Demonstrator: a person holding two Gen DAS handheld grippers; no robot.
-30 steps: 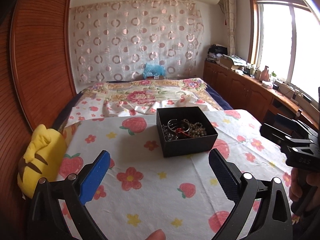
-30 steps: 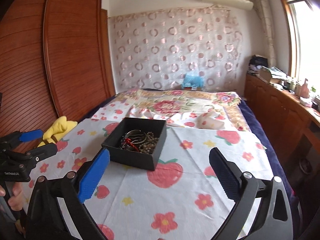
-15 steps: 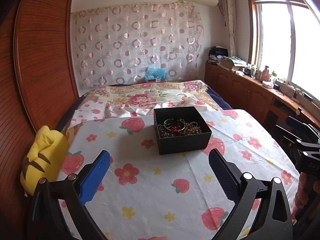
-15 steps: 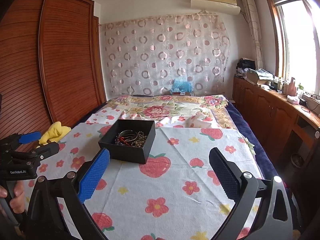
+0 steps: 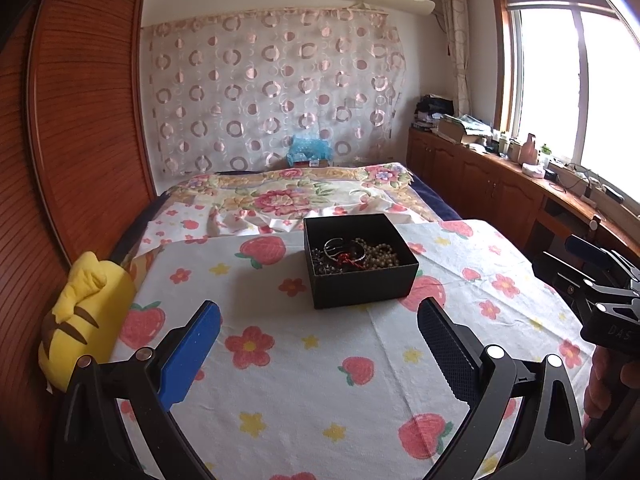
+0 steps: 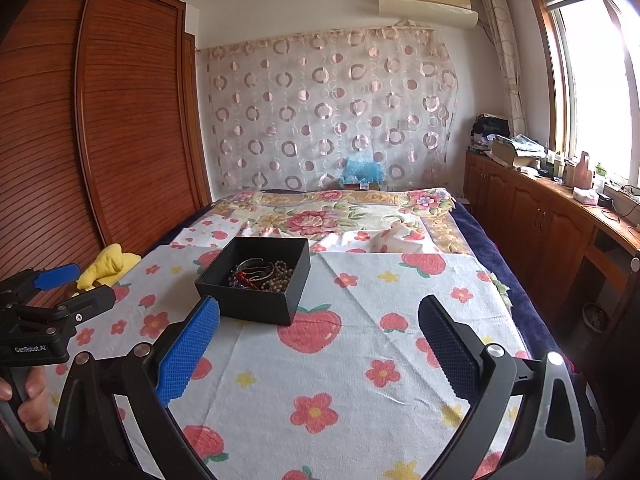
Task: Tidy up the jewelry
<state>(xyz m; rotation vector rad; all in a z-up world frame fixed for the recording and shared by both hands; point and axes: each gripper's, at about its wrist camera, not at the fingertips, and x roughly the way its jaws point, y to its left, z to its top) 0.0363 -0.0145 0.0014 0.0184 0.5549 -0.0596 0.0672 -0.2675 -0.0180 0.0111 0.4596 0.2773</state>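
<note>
Bed point(image 5: 304, 200) under strawberry cloth point(image 5: 320, 380). Black box point(image 5: 358, 268) at cloth centre, far of both hand-held grippers. Left hand-held gripper point(image 5: 318, 340) released, empty; right hand-held gripper point(image 6: 318, 340) likewise. Jewelry point(image 5: 354, 254) tangled inside box.

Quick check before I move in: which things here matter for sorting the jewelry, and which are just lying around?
For the job:
- black box, open, on the strawberry cloth
- jewelry tangled inside it: beads, a silver bangle, something red
- left hand-held gripper and right hand-held gripper, both open, empty

Lying about:
- yellow plush toy
- floral bedspread
- clutter on the sideboard
</note>
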